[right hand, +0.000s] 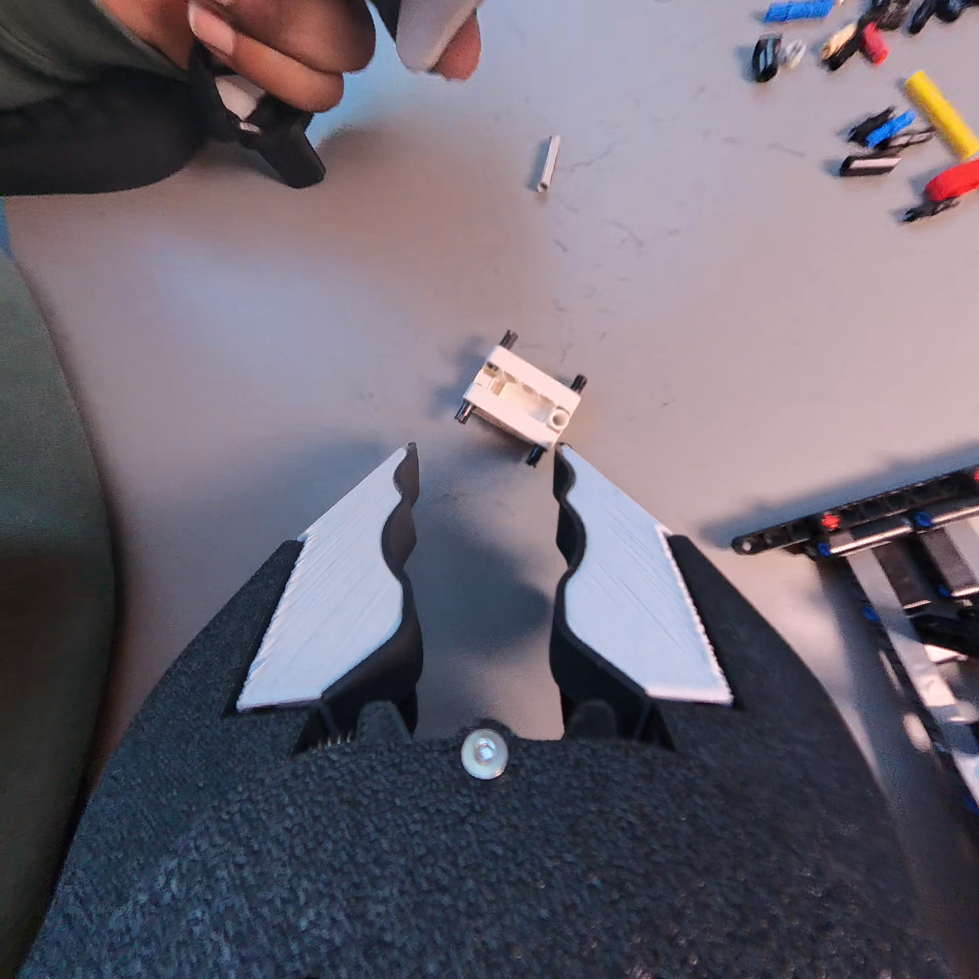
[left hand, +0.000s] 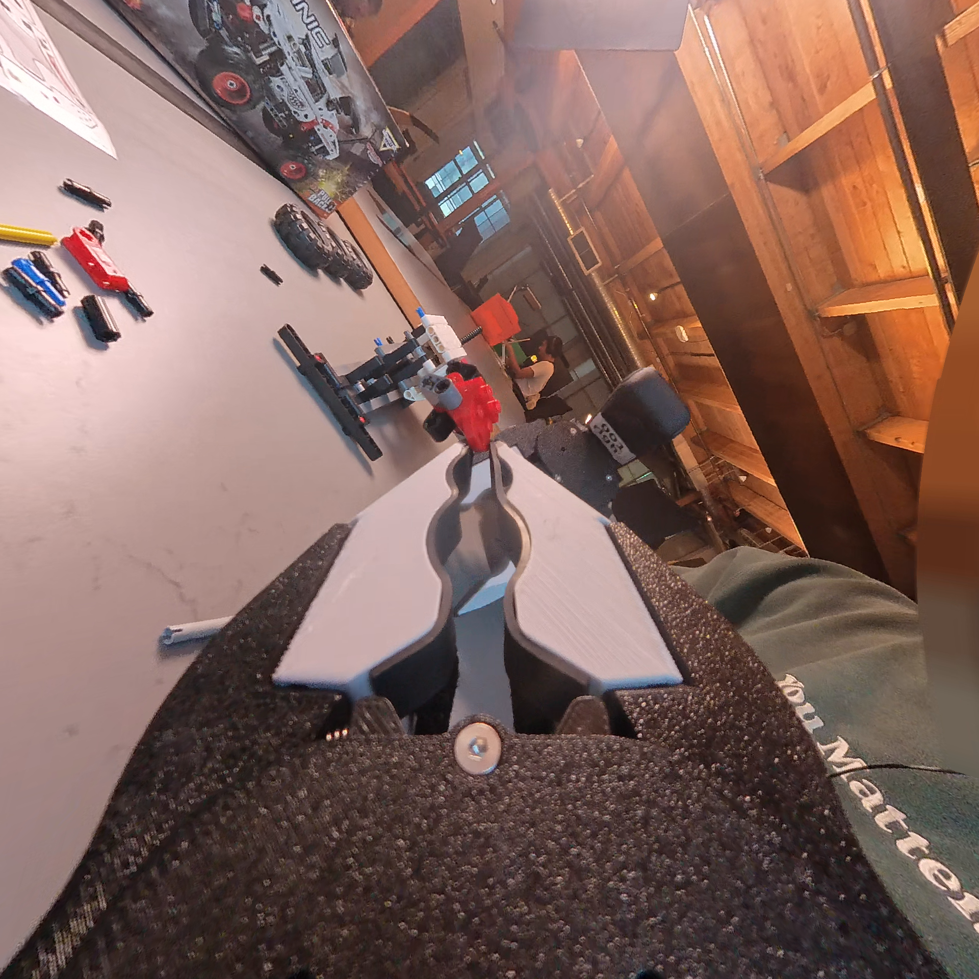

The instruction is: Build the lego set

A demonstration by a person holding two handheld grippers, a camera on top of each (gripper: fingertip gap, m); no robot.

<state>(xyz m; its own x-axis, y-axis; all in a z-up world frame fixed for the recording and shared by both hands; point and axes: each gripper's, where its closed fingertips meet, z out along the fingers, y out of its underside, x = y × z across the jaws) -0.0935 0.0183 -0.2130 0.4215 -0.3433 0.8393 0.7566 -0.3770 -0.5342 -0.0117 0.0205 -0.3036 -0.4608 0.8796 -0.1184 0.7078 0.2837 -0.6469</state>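
My left gripper [left hand: 481, 450] is shut on a red lego piece [left hand: 471, 413] with a grey pin, held above the grey table beside the black chassis frame [left hand: 360, 376]. My right gripper [right hand: 486, 450] is open and empty, its tips just short of a white lego block [right hand: 522, 394] with black pins that lies flat on the table. The chassis frame also shows at the right edge of the right wrist view [right hand: 890, 535]. The left gripper's handle and the hand on it [right hand: 275, 58] show at the top left of the right wrist view.
Loose parts lie on the table: a red beam [left hand: 95, 259], blue and black pins [left hand: 37, 286], a yellow axle [left hand: 26, 233], black tyres [left hand: 323, 249], a grey axle [right hand: 546, 161]. The set's box [left hand: 275, 90] and an instruction sheet [left hand: 42, 79] lie at the far side. About 12 centimeters separates my left fingertips from my right.
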